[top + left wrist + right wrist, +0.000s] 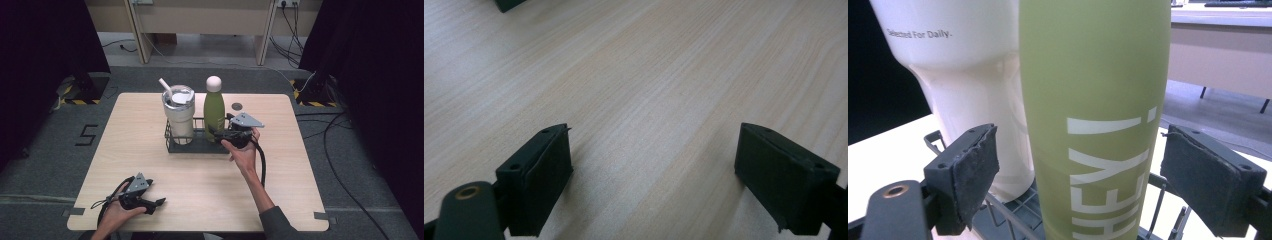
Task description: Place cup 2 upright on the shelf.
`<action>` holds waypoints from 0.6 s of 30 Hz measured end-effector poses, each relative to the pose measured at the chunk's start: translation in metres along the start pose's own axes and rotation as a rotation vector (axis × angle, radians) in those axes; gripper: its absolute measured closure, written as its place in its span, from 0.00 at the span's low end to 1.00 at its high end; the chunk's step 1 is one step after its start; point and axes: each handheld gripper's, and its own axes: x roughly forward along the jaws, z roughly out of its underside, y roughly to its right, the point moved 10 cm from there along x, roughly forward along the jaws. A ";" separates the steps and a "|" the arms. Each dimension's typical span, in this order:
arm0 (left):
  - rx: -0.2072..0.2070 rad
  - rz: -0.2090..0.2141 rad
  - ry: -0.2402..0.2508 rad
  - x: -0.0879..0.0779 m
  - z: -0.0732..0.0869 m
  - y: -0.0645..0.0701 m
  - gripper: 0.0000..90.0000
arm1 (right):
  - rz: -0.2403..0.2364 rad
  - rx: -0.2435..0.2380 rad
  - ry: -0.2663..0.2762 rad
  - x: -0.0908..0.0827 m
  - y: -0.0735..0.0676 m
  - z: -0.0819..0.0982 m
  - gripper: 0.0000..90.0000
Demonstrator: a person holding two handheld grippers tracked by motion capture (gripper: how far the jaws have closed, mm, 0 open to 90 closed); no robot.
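Two rough-padded claws gape: right claw [1080,165] flanks the smooth green bottle [1093,100], left claw [656,175] over woodgrain table [664,75].

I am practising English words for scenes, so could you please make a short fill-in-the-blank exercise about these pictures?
1. The green bottle stands in a black wire ____ on the table.
2. The white cup beside it has a ____ sticking out of its lid.
3. The word printed on the bottle is ____.
4. The jaws of the right gripper stand on either side of the ____, not pressing it.

Missing words: basket; straw; HEY!; bottle
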 end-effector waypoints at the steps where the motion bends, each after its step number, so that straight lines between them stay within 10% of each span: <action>1: 0.000 0.000 0.000 0.000 0.000 0.000 0.16 | -0.001 0.001 -0.001 -0.001 -0.001 0.000 0.17; 18: 0.000 0.000 0.000 0.000 0.000 0.000 0.16 | 0.001 -0.005 0.005 -0.025 -0.005 0.006 0.17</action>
